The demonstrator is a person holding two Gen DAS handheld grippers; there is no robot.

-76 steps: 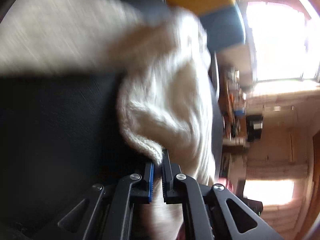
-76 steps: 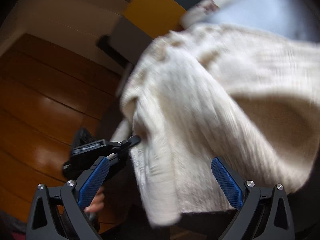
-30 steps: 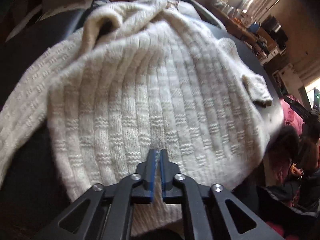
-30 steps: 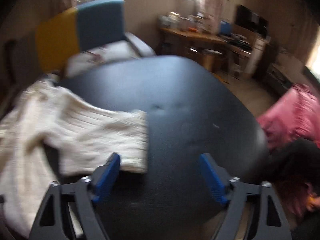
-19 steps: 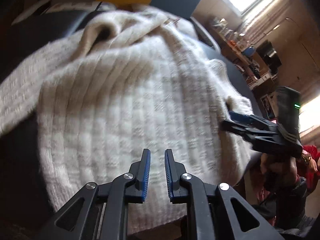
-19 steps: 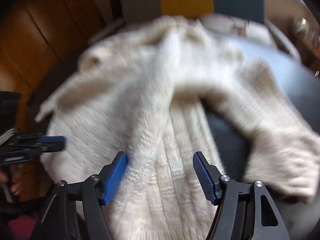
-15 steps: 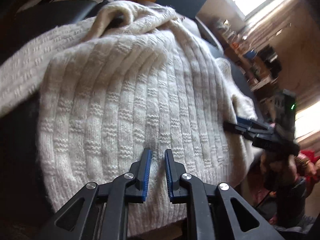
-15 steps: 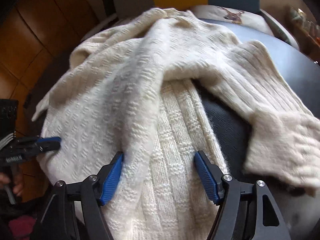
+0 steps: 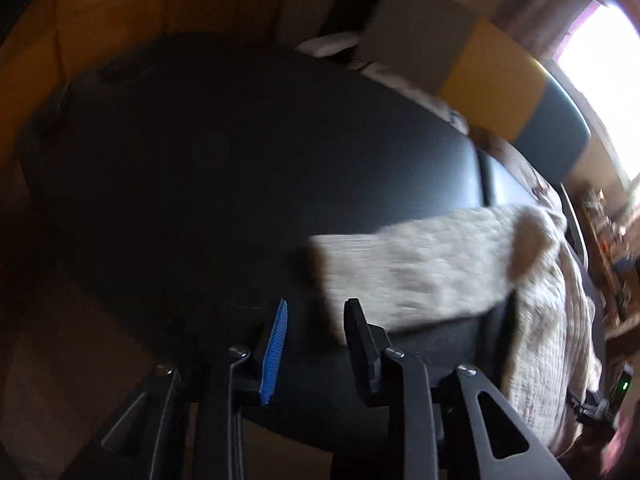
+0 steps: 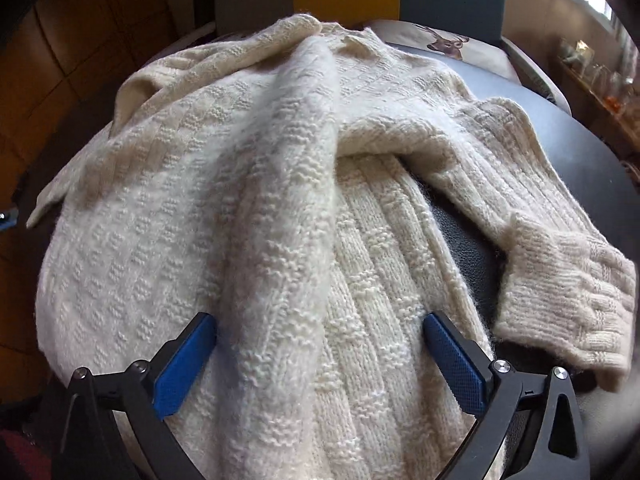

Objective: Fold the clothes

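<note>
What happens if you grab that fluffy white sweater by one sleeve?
The sweater would probably flop and sag, since it already lies in soft folds. Its thick knit looks fairly heavy, so the sleeve might stretch. The fuzzy surface likely won't slip.

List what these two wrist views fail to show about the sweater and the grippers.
- Left wrist view: the sweater is motion-blurred, so its knit and sleeve end are unclear.
- Right wrist view: the sweater hem is cut off by the bottom edge, behind the open right gripper.
- Right wrist view: the left gripper is barely visible, only a blue sliver at the left edge.

Home living room, wood-panelled wall, deer cushion, window
</note>
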